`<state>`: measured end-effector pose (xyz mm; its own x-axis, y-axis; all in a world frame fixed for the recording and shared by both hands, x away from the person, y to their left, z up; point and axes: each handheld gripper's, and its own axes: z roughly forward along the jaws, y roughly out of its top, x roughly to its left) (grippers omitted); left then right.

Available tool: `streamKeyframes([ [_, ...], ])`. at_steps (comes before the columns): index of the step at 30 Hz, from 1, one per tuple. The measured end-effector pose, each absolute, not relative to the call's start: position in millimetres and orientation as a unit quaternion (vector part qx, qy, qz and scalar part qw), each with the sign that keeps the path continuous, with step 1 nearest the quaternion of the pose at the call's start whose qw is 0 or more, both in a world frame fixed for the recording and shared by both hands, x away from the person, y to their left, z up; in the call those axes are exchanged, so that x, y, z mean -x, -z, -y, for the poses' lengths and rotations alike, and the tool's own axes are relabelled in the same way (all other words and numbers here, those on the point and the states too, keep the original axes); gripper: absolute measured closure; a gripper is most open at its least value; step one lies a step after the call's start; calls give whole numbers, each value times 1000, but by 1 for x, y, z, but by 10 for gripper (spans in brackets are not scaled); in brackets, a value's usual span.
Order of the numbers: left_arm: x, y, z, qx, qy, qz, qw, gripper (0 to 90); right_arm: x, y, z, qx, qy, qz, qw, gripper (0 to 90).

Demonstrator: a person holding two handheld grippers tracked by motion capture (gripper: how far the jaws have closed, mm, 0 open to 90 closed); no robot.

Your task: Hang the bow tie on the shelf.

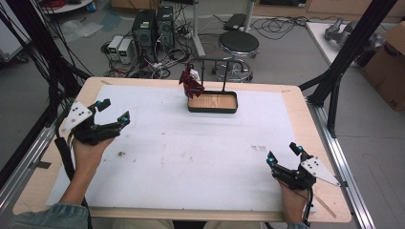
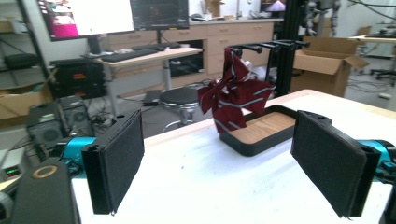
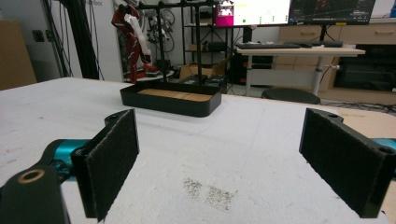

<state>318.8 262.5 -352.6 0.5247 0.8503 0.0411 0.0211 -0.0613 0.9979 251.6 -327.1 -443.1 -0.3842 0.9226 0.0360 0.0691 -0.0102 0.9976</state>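
White-topped desk (image 1: 191,157) in a cable-strewn lab, one rack and tray at its far edge.

On the desk I count one black wood-floored tray (image 1: 213,102) and one dark red striped tie (image 1: 190,82) draped on its rack: soft, light, likely slippery, best pinched mid-fold. My left gripper (image 1: 113,111) and right gripper (image 1: 284,153) rest well apart, fingers spread, holding nothing.

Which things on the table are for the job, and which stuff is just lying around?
Probably for the job:
striped red tie on its rack
black tray
left tool and right tool, both open

Just around:
stool
computers
cardboard box
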Motion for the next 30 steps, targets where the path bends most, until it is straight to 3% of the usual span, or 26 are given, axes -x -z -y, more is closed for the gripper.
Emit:
streamKeyframes([
  [15, -284, 397, -273, -628, -366, -375, 575, 174, -252, 443, 327, -419, -576, -596, 369, 110],
  [30, -281, 422, -267, -649, -354, -388, 550, 177, -252, 443, 327, -417, -577, -598, 368, 110],
])
